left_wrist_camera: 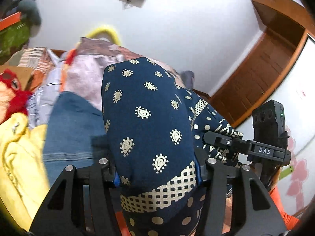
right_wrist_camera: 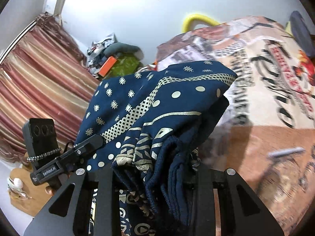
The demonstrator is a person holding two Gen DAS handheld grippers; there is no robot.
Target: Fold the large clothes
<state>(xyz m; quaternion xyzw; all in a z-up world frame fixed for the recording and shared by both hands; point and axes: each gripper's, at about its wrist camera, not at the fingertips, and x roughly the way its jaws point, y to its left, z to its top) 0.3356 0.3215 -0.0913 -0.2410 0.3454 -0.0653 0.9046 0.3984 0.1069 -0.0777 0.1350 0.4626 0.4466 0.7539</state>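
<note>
Right wrist view, printed bedspread [right_wrist_camera: 265,90], striped curtain [right_wrist_camera: 39,82], both grippers [right_wrist_camera: 155,169] [left_wrist_camera: 157,169] clamping navy cloth [right_wrist_camera: 157,102].

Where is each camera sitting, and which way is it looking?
Left wrist view: sits behind the left tongs, looking forward and up at the blue patterned cloth, a clothes pile and the white wall; the right tongs show.
Right wrist view: sits behind the right tongs, looking at the cloth, curtain and printed bedspread; the left tongs show.
Shared: cloth, wall, yellow hoop.
</note>
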